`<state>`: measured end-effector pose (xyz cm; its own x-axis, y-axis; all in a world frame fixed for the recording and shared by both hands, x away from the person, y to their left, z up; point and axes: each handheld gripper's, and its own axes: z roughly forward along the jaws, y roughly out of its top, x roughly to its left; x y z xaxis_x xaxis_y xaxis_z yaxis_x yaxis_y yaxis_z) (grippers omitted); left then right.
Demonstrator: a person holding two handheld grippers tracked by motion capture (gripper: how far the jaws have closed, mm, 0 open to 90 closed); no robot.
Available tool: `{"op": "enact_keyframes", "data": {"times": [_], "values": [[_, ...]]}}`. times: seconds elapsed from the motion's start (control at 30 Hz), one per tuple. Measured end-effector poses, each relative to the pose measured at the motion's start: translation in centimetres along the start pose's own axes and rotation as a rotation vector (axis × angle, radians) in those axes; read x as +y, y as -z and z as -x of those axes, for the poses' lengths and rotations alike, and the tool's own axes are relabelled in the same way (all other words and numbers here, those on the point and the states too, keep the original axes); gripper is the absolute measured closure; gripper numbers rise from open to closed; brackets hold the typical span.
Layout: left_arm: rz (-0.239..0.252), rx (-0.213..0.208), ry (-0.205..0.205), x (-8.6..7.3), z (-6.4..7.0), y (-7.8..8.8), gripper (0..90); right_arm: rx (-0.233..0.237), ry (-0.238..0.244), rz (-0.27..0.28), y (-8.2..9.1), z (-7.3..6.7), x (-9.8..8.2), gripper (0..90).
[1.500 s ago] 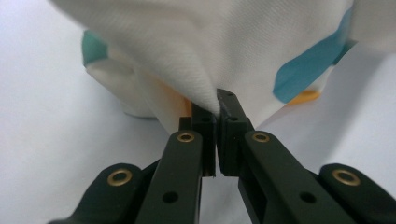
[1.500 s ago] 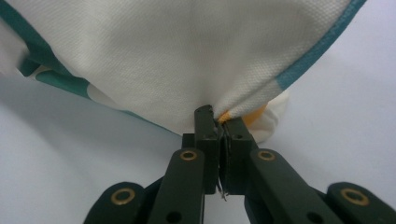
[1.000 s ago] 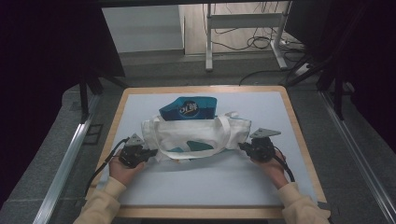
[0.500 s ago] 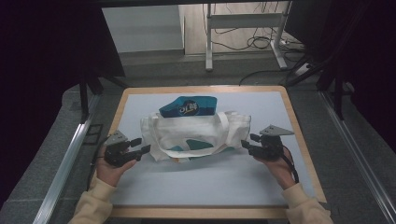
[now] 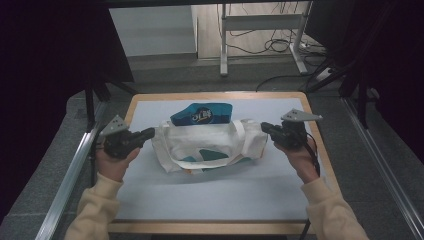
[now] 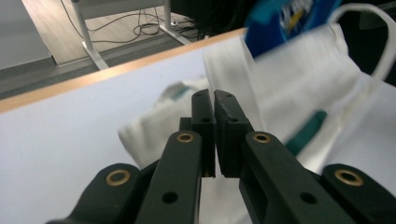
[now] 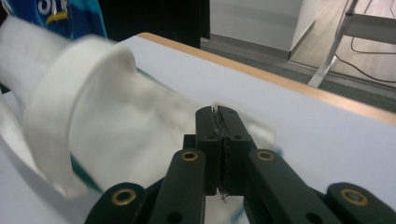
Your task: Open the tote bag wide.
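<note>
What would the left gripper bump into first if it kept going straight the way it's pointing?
Probably nothing new: the left gripper points right at the white tote bag and looks shut on its edge already. The blue packet pokes out behind.

Both grippers [image 5: 148, 133] [image 5: 266, 127] raised, seemingly clamped.

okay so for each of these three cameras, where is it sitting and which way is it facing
High view: above the person's side of the table, looking forward and down at the white tote bag; both forearms, the left gripper and the right gripper show.
Left gripper view: rides the left gripper, looking along its shut jaws at the bag's end.
Right gripper view: rides the right gripper, jaws pinching bag cloth.
Shared: bag, blue packet, table.
</note>
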<state>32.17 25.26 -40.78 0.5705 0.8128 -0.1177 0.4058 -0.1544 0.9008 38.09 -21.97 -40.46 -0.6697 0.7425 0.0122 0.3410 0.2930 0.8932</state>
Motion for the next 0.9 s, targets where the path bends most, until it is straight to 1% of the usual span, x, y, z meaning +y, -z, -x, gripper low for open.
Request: {"op": "enact_keyframes", "data": {"times": [0.03,0.07,0.1,0.13,0.17,0.27,0.33,0.4,0.5,0.6,0.7,0.87,0.9], "values": [[-0.004,0.000,0.009,0.6,-0.5,-0.5,89.1,0.007,0.009,-0.011,-1.0,-0.1,1.3,88.4],[-0.004,0.002,0.012,0.8,-0.7,-0.8,89.1,0.007,0.009,-0.011,-1.0,-0.1,1.3,88.4],[-0.014,0.002,0.021,1.4,-1.3,-1.5,89.3,0.007,0.012,-0.013,-1.2,-0.1,1.5,88.5],[-0.019,-0.001,0.026,1.7,-1.6,-1.9,89.7,0.007,0.014,-0.022,-2.0,-0.1,2.0,88.6],[-0.027,-0.005,0.031,1.9,-1.9,-2.4,89.9,0.009,0.015,-0.029,-2.4,0.0,2.2,88.6],[-0.053,-0.029,0.051,2.0,-2.5,-3.9,90.0,0.020,0.003,-0.048,-3.7,0.0,2.5,88.8],[-0.077,-0.034,0.052,1.9,-2.7,-4.6,90.0,0.032,-0.004,-0.059,-4.4,0.1,2.4,88.8],[-0.094,-0.047,0.064,1.5,-2.7,-5.0,90.0,0.043,-0.010,-0.067,-4.8,0.0,2.2,89.0],[-0.117,-0.062,0.063,0.9,-2.6,-5.1,90.0,0.051,-0.014,-0.074,-5.0,0.0,2.0,89.1],[-0.122,-0.069,0.078,0.5,-2.8,-5.0,90.0,0.071,-0.024,-0.077,-4.7,0.0,1.8,89.1],[-0.129,-0.091,0.087,0.1,-2.8,-4.8,90.0,0.079,-0.017,-0.073,-4.3,-0.2,1.6,89.2],[-0.152,-0.107,0.065,-0.5,-2.0,-4.8,90.0,0.101,-0.008,-0.096,-3.9,-0.7,0.8,89.2],[-0.160,-0.106,0.055,-0.6,-1.9,-4.8,90.0,0.106,-0.003,-0.100,-3.9,-0.8,0.6,89.1]]}}
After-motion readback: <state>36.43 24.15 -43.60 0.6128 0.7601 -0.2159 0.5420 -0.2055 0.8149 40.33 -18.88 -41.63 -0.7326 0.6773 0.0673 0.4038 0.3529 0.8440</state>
